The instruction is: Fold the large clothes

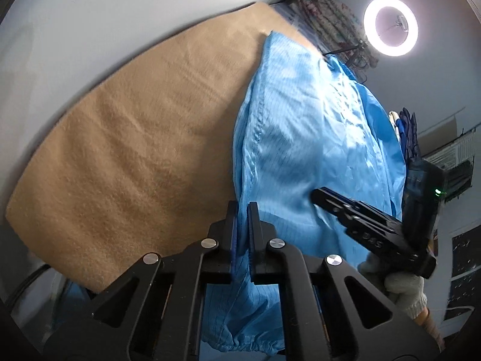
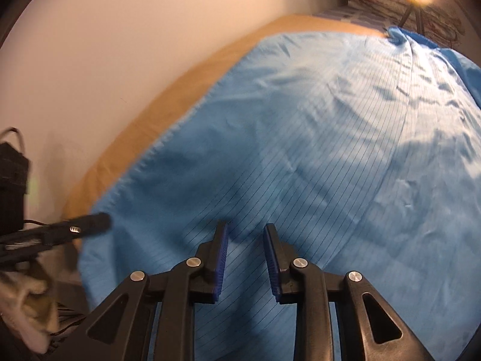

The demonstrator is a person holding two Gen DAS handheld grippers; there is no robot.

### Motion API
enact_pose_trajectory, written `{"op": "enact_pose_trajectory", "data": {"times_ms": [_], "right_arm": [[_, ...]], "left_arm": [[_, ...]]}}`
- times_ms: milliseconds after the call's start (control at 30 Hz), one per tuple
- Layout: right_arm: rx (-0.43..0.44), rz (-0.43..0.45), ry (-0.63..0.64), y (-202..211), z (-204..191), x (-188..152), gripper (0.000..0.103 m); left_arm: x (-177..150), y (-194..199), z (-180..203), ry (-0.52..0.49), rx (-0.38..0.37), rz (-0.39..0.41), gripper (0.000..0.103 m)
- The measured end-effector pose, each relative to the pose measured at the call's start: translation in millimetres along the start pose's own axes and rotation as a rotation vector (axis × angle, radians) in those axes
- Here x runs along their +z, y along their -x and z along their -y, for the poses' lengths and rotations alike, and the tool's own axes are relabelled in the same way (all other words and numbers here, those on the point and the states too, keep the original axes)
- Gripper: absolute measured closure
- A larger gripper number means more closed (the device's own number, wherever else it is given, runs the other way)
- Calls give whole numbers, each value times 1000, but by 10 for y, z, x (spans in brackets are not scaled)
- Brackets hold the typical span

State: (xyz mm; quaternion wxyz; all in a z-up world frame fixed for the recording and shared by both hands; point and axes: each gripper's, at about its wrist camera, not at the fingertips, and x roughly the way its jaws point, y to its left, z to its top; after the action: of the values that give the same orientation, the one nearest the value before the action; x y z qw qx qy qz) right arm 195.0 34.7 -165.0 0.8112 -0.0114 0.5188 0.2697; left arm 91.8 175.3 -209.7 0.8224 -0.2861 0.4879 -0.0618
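Note:
A large light-blue garment (image 1: 300, 138) with thin dark stripes lies on a tan blanket (image 1: 144, 138). My left gripper (image 1: 243, 207) is shut on the garment's left edge, with cloth pinched between its blue pads and hanging below. The right gripper (image 1: 318, 195) shows in the left wrist view, its tip against the cloth. In the right wrist view the garment (image 2: 330, 138) fills most of the frame. My right gripper (image 2: 245, 231) is open just above the cloth, with nothing between the fingers. The left gripper's tip (image 2: 93, 221) shows at the garment's left edge.
A white wall (image 1: 105, 15) runs along the blanket's far side. A ring light (image 1: 390, 27) shines at the upper right beside patterned fabric (image 1: 327, 15). Dark clothes (image 1: 409, 132) and a rack stand at the right. The tan blanket's edge (image 2: 168, 90) borders the wall.

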Motion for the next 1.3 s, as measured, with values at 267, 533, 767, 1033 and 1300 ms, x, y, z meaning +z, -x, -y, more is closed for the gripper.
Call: {"op": "enact_pose_trajectory", "data": {"times_ms": [267,533,767,1033,1300], "right_arm": [[57,-8,-93,125,89,276,52],[90,-1,-123,97,-105,886,46],[53,-55,-103,-214,-446,1182,46],[-75,-122,-14,-578,-750,1222,60],[-42,-94,-57,-505,-612,1168,103]], "left_arm": [[-42,88,258,-96,8,34,100],[-57,143,420,-128,-7,52,100],[-78,150,514,-153,-7,56,100],[-100,155,584,-163,-23,47,101],[-168,218,819,-231,-20,69,101]]}}
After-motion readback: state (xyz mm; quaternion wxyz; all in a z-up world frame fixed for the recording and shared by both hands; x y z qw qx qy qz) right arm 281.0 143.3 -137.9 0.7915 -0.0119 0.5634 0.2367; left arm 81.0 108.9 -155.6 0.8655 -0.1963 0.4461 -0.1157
